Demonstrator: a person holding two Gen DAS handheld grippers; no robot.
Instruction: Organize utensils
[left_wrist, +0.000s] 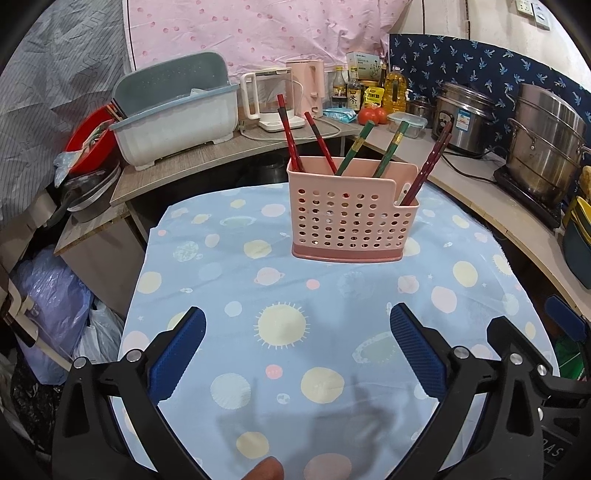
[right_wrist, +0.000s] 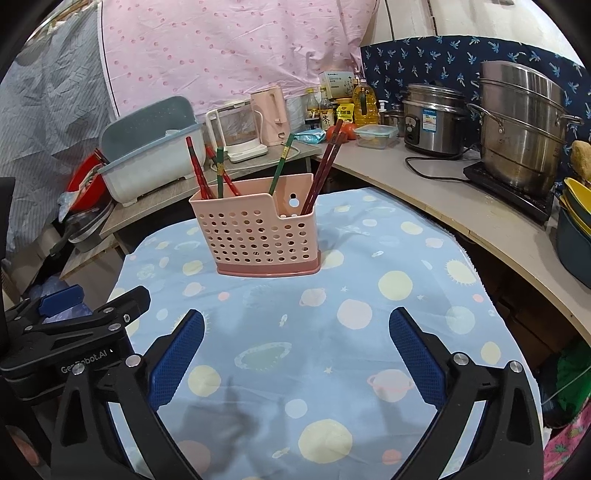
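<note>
Pink caddy (left_wrist: 352, 221) | six chopsticks (left_wrist: 354, 147) (three pairs) | both grippers (left_wrist: 297, 350) (right_wrist: 295, 350) spread, empty

The left hand-held gripper (right_wrist: 59, 310) body reads "Gen Robot.AI".

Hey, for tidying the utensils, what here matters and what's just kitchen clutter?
Matters:
pink caddy
red chopsticks
green chopsticks
dark red chopsticks

Clutter:
dish rack
kettle
rice cooker
steamer pot

home kitchen: rice cooker (right_wrist: 430, 118), kettle (right_wrist: 269, 116)
</note>
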